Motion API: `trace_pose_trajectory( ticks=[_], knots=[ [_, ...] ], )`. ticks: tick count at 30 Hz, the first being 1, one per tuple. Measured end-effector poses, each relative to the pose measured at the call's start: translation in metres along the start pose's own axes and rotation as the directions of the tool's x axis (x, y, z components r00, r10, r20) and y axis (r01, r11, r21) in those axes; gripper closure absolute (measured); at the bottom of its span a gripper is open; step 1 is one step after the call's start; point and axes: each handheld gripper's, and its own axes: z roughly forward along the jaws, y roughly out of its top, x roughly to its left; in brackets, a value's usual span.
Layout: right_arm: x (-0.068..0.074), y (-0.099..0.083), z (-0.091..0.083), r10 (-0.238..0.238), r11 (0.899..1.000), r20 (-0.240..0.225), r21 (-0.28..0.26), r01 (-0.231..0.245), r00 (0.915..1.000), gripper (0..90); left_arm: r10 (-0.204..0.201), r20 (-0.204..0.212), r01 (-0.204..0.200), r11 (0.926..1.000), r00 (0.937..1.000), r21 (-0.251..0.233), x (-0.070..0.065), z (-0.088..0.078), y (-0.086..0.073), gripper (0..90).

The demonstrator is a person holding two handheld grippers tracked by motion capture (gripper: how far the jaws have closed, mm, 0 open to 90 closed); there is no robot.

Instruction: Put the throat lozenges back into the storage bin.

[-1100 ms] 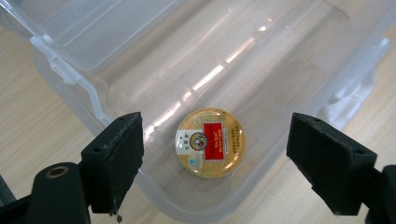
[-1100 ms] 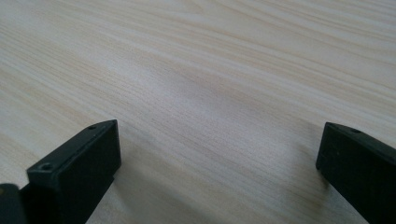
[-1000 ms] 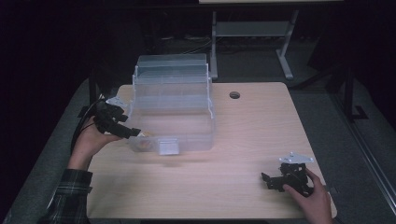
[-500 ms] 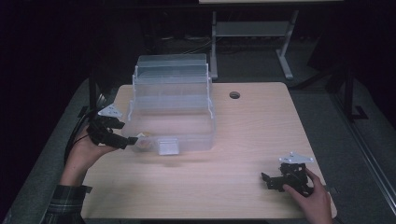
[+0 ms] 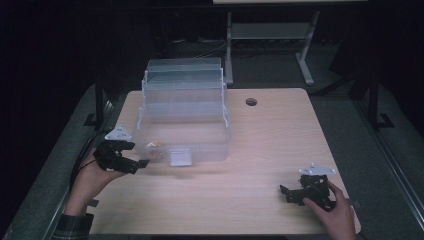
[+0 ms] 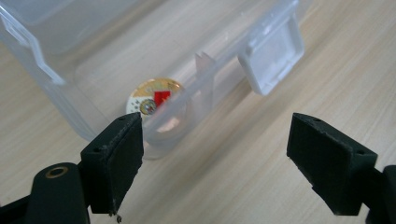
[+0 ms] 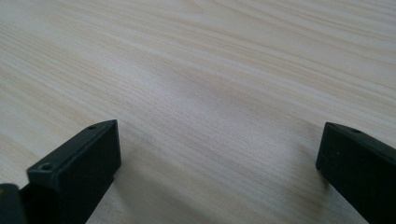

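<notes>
Clear plastic box (image 5: 182, 117) is sitting at the far left-centre of the wooden table (image 5: 260, 150), tiered trays fanned open and stepping up toward the back. Left gripper (image 5: 131, 165) is hovering just outside the box's front-left corner, jaws spread wide and holding nothing; the left gripper view is looking along them at that corner. Small round item with a gold rim and a red patch (image 6: 154, 99) is lying inside the bottom compartment, right behind the curved wall; can't read what it is through the plastic. Latch tab (image 6: 272, 52) is hanging on the front wall, off to one side of the jaw line. Right gripper (image 5: 295, 194) is resting near the table's front right, well apart from the box, jaws apart too, with bare wood (image 7: 196, 93) under them. My read: the left side is working at the box front, either going for the latch or about to close the trays. Doing it well means not pinching the corner wall, since thin clear plastic is going to flex and slip between hard pads. If the latch is the target, the gripper is needing to shift over to it and square up so both pads are meeting its flat faces. Box is light and nearly empty, so any push is probably sliding it; bringing the right gripper over to brace the far side would help.
</notes>
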Motion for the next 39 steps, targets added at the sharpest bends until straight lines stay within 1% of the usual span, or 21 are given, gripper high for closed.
trace_pose_trajectory(
  ticks=[4,6,7,8,10,12,16,19,23,25,26,29,31,34,39],
  knots=[
    [0.0,0.0,0.0,0.0,1.0,0.0,0.0,0.0,1.0,0.0,-0.003,0.011,0.003,1.0,0.9999,0.0,-0.005,0.005,-0.009,17.9],
    [0.0,0.0,0.0,0.0,1.0,0.0,0.0,0.0,1.0,0.0,-0.006,0.012,0.006,1.0,0.9999,-0.008,-0.008,0.007,-0.014,17.9],
    [0.0,0.0,0.0,0.0,1.0,0.0,0.0,0.0,1.0,0.0,0.001,0.013,0.0,1.0,0.9999,-0.009,-0.009,0.009,-0.016,17.7],
    [0.0,0.0,0.0,0.0,1.0,0.0,0.0,0.0,1.0,0.0,-0.003,0.016,0.003,0.9999,0.9999,-0.012,-0.011,0.011,-0.019,17.6],
    [0.0,0.0,0.0,0.0,1.0,0.0,0.0,0.0,1.0,0.0,0.006,0.022,-0.006,1.0,0.9997,-0.006,-0.014,0.014,-0.024,17.5],
    [0.0,0.0,0.0,0.0,1.0,0.0,0.0,0.0,1.0,0.0,0.006,0.027,-0.006,1.0,0.9996,-0.006,-0.017,0.017,-0.028,17.2],
    [0.0,0.0,0.0,0.0,1.0,0.0,0.0,0.0,1.0,0.0,0.003,0.034,-0.002,1.0,0.9994,-0.008,-0.021,0.022,-0.035,17.2],
    [0.0,0.0,0.0,0.0,1.0,0.0,0.0,0.0,1.0,0.0,0.018,0.036,-0.018,0.9998,0.9992,-0.008,-0.023,0.026,-0.04,17.2],
    [0.0,0.0,0.0,0.0,1.0,0.0,0.0,0.0,1.0,0.0,0.013,0.039,-0.013,0.9999,0.9991,-0.008,-0.026,0.032,-0.047,16.6],
    [0.0,0.0,0.0,0.0,1.0,0.0,0.0,0.0,1.0,0.0,0.019,0.042,-0.019,0.9998,0.9989,-0.002,-0.027,0.035,-0.05,16.6],
    [0.0,0.0,0.0,0.0,1.0,0.0,0.0,0.0,1.0,0.0,0.013,0.044,-0.013,0.9999,0.9989,0.0,-0.028,0.037,-0.052,16.6],
    [0.0,0.0,0.0,0.0,1.0,0.0,0.0,0.0,1.0,0.0,0.018,0.043,-0.018,0.9998,0.9989,0.005,-0.031,0.042,-0.058,16.6],
    [0.0,0.0,0.0,0.0,1.0,0.0,0.0,0.0,1.0,0.0,0.029,0.032,-0.029,0.9995,0.9991,0.013,-0.034,0.047,-0.062,16.5],
    [0.0,0.0,0.0,0.0,1.0,0.0,0.0,0.0,1.0,0.0,0.039,0.032,-0.04,0.9988,0.9987,0.027,-0.036,0.052,-0.066,15.6],
    [0.0,0.0,0.0,0.0,1.0,0.0,0.0,0.0,1.0,0.0,0.034,0.041,-0.035,0.9991,0.9985,0.024,-0.038,0.059,-0.072,15.0]
  ],
)
